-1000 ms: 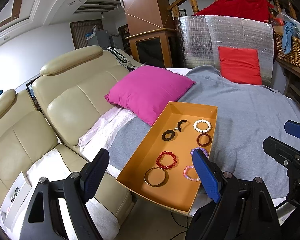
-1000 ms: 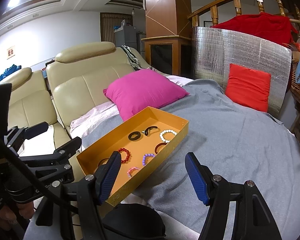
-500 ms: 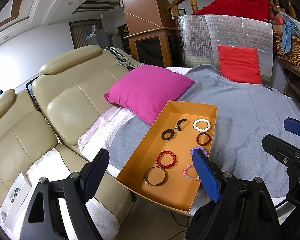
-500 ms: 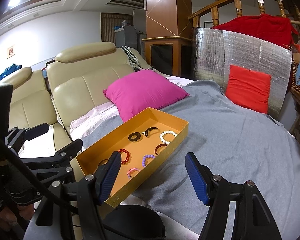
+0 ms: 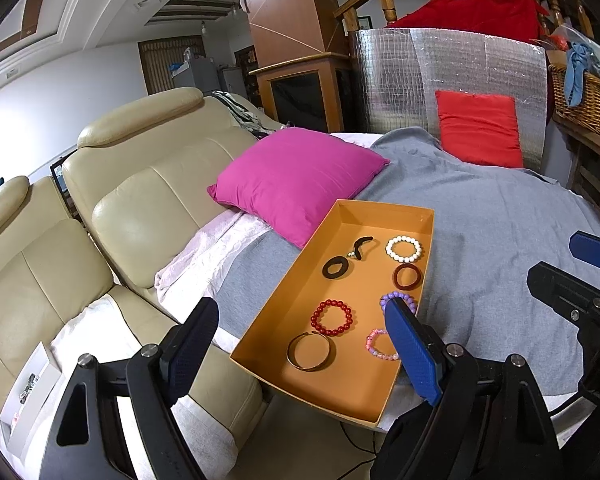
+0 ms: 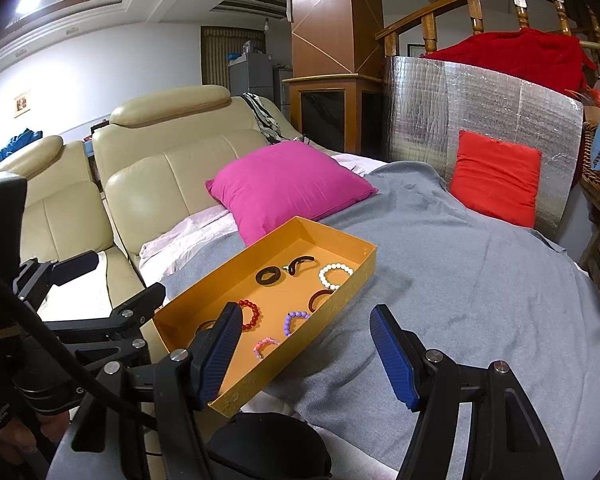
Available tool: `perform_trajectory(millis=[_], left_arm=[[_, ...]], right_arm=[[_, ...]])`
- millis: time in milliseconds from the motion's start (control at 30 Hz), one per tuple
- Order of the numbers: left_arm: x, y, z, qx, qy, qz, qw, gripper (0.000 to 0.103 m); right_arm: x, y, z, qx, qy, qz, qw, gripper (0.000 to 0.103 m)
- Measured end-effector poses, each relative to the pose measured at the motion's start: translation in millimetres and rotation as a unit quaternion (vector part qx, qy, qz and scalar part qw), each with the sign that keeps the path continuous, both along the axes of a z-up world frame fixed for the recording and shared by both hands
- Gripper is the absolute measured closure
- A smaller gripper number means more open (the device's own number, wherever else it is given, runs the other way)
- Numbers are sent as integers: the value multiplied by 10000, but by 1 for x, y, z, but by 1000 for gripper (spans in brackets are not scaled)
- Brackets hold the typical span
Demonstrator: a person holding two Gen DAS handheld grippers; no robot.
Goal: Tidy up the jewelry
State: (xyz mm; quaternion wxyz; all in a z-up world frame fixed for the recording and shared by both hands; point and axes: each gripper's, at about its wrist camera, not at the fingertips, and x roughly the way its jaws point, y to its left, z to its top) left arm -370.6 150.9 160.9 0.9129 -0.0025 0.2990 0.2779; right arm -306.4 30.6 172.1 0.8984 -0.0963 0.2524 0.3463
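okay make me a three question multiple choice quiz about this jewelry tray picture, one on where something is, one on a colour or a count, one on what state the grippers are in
1. Where does the orange tray rest?
A. on the grey blanket
B. on the beige sofa seat
C. on the wicker basket

2. What colour is the beaded bracelet in the tray's far corner, the one nearest the red cushion?
A. red
B. white
C. purple

3. How are the two grippers?
A. both open and empty
B. left one shut on a bracelet
C. right one shut on the tray's wall

Answers:
1 A, the tray lies on the grey blanket, beside the pink pillow.
2 B, the white bracelet sits there.
3 A, the left gripper and right gripper show spread fingers with nothing between them.
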Motion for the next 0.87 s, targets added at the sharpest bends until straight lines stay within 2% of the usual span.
perform_trajectory(millis=[533, 700, 833, 867], left_arm=[[14, 3, -6, 40, 124, 50, 9999, 17], [30, -5, -7, 150, 215, -19, 9997, 17], [57, -28, -5, 247, 282, -327, 9988, 17], [70, -39, -6, 234, 321, -525, 9978, 17]], right_arm=[[21, 4, -3, 17, 87, 3, 10000, 33], [41, -15, -4, 209, 191, -173, 9994, 33], [66, -46, -7, 333, 258, -504, 9978, 30], [77, -59, -10, 361, 264, -662, 9968, 29]])
